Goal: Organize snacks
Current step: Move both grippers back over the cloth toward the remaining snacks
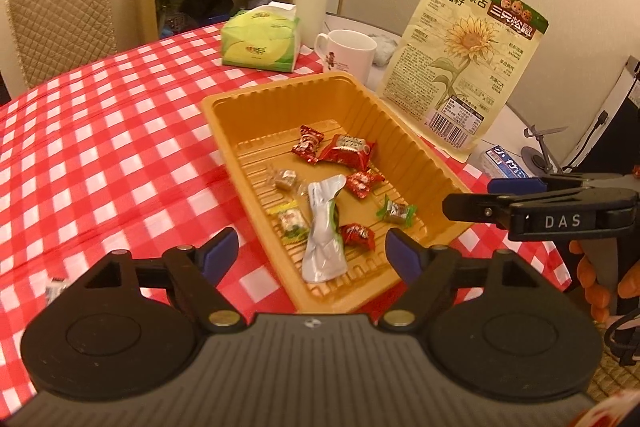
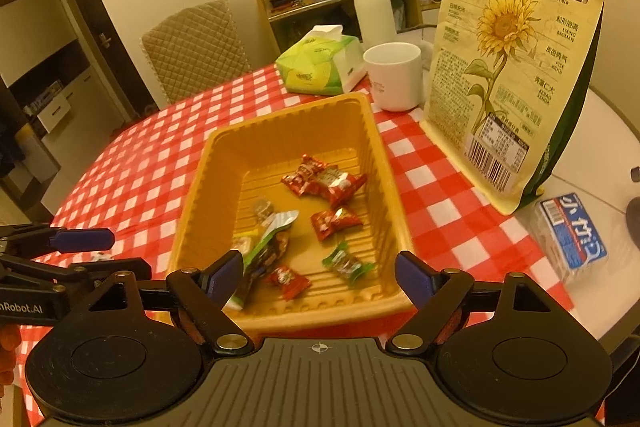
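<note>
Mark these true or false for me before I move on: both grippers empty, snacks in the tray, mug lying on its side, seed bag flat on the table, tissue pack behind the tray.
1. Both the left hand-held gripper and the right hand-held gripper are open and hold nothing. True.
2. The orange tray has wrapped candies and a silver pouch in it. True.
3. The white mug lies on its side. False: it stands upright, opening up.
4. The sunflower seed bag lies flat on the table. False: it stands upright to the right of the tray.
5. The green tissue pack sits beyond the tray's far end. True.
</note>
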Demonstrator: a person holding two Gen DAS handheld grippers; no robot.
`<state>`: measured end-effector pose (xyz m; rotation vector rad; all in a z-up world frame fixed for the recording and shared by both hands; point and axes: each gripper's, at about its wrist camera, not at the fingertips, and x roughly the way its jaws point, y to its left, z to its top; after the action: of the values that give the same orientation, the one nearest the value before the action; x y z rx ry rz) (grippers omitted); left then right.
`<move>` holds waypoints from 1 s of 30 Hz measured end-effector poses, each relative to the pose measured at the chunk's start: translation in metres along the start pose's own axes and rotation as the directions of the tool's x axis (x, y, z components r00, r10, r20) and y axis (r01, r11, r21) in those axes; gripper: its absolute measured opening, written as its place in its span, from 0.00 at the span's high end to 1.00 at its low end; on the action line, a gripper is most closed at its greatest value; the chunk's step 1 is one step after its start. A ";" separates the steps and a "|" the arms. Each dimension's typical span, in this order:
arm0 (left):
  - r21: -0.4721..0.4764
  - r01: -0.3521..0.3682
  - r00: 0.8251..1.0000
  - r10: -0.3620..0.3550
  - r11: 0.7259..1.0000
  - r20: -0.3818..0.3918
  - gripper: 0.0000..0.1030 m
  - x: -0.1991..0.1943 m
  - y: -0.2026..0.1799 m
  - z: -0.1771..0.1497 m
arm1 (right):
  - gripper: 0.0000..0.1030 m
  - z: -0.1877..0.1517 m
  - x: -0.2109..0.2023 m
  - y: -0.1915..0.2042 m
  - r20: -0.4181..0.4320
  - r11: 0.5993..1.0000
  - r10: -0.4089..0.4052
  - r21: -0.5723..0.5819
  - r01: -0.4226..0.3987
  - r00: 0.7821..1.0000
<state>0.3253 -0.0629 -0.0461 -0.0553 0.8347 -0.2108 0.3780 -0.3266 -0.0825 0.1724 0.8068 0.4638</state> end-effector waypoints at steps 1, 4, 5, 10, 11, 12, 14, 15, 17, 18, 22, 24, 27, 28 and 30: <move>-0.004 -0.001 1.000 0.001 1.000 0.000 0.23 -0.004 0.003 -0.003 | 0.19 -0.003 -0.002 0.002 -0.002 1.000 0.002 0.000 -0.002 1.000; -0.019 -0.003 1.000 0.003 1.000 -0.005 0.23 -0.016 0.012 -0.013 | 0.19 -0.010 -0.005 0.010 -0.013 1.000 0.007 -0.002 -0.008 1.000; -0.024 -0.003 1.000 0.003 1.000 -0.008 0.23 -0.020 0.015 -0.017 | 0.19 -0.013 -0.006 0.013 -0.017 1.000 0.009 -0.003 -0.009 1.000; -0.046 -0.020 0.999 0.019 0.999 -0.031 0.23 -0.037 0.033 -0.039 | 0.18 -0.027 -0.011 0.028 -0.038 1.000 0.013 -0.008 -0.014 0.999; -0.051 -0.023 0.999 0.021 0.998 -0.035 0.23 -0.040 0.036 -0.043 | 0.18 -0.030 -0.011 0.031 -0.043 1.000 0.014 -0.007 -0.014 0.999; -0.055 -0.026 0.999 0.024 0.998 -0.040 0.23 -0.043 0.040 -0.048 | 0.18 -0.033 -0.011 0.034 -0.049 1.000 0.015 -0.007 -0.016 0.999; -0.065 -0.032 0.998 0.029 0.997 -0.048 0.22 -0.050 0.047 -0.056 | 0.18 -0.039 -0.011 0.040 -0.063 1.000 0.018 -0.011 -0.019 0.998; -0.070 -0.036 0.998 0.032 0.997 -0.052 0.22 -0.053 0.050 -0.060 | 0.18 -0.042 -0.011 0.044 -0.071 1.000 0.019 -0.014 -0.020 0.997; -0.081 -0.042 0.998 0.037 0.996 -0.058 0.22 -0.059 0.058 -0.067 | 0.18 -0.047 -0.010 0.052 -0.088 1.000 0.023 -0.019 -0.025 0.996; -0.086 -0.046 0.997 0.041 0.995 -0.060 0.22 -0.061 0.061 -0.071 | 0.18 -0.050 -0.009 0.056 -0.096 0.999 0.027 -0.022 -0.029 0.995; -0.108 -0.055 0.996 0.048 0.993 -0.071 0.22 -0.072 0.075 -0.083 | 0.18 -0.063 -0.005 0.074 -0.132 0.998 0.040 -0.041 -0.046 0.990; -0.114 -0.061 0.996 0.053 0.992 -0.077 0.22 -0.077 0.082 -0.089 | 0.18 -0.069 -0.002 0.083 -0.149 0.997 0.047 -0.049 -0.055 0.988; -0.131 -0.067 0.994 0.056 0.989 -0.090 0.22 -0.083 0.093 -0.098 | 0.18 -0.076 0.003 0.097 -0.174 0.996 0.057 -0.063 -0.069 0.983; -0.136 -0.068 0.994 0.056 0.988 -0.095 0.22 -0.085 0.096 -0.102 | 0.18 -0.078 0.005 0.102 -0.180 0.995 0.060 -0.070 -0.073 0.982; -0.142 -0.073 0.993 0.059 0.987 -0.101 0.21 -0.090 0.103 -0.108 | 0.18 -0.082 0.009 0.110 -0.192 0.994 0.064 -0.079 -0.080 0.979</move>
<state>0.2041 0.0599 -0.0666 -0.1549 0.9461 -0.0901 0.2870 -0.2266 -0.1089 0.0780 0.9675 0.5886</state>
